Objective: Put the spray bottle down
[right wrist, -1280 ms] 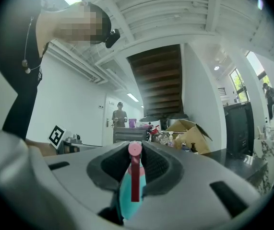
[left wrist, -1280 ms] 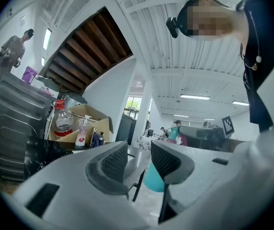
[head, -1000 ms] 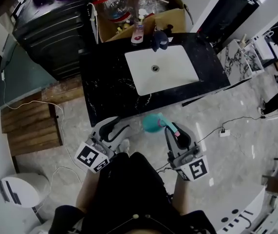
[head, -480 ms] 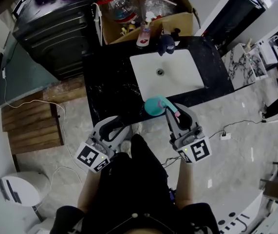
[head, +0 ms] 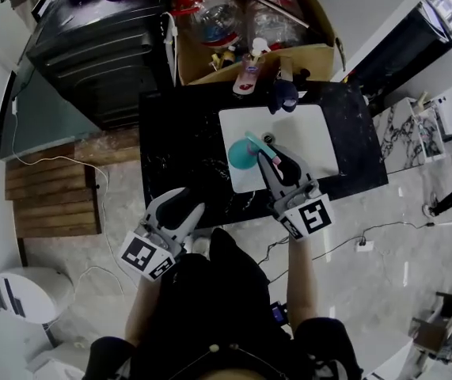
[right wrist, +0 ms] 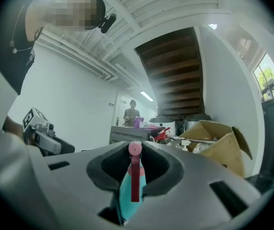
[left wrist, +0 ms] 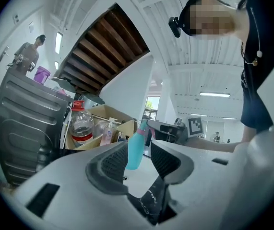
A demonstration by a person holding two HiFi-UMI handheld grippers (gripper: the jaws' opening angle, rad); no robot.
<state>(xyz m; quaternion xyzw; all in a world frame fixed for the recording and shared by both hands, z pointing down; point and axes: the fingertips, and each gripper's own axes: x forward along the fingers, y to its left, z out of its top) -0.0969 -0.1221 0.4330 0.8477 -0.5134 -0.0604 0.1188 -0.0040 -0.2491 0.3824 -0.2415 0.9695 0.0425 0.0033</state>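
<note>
Holds teal spray bottle (head: 241, 154) clenched in right gripper (head: 270, 158) above white sink (head: 317, 137). Carries left gripper (head: 184, 206) released, jaws apart and empty, at black counter (head: 170, 133) edge.

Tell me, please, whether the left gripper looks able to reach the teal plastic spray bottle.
Probably yes: the left gripper has open, empty jaws, and nothing stands between it and the spray bottle, though the right gripper is clamped on it.

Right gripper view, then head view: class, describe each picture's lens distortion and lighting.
Right gripper view: fisheye, black circular border, ceiling beams bowed; the spray bottle in the right gripper looms large. Head view: dimmer, wide-angle, counter edges curved; the white sink stands out bright.
</note>
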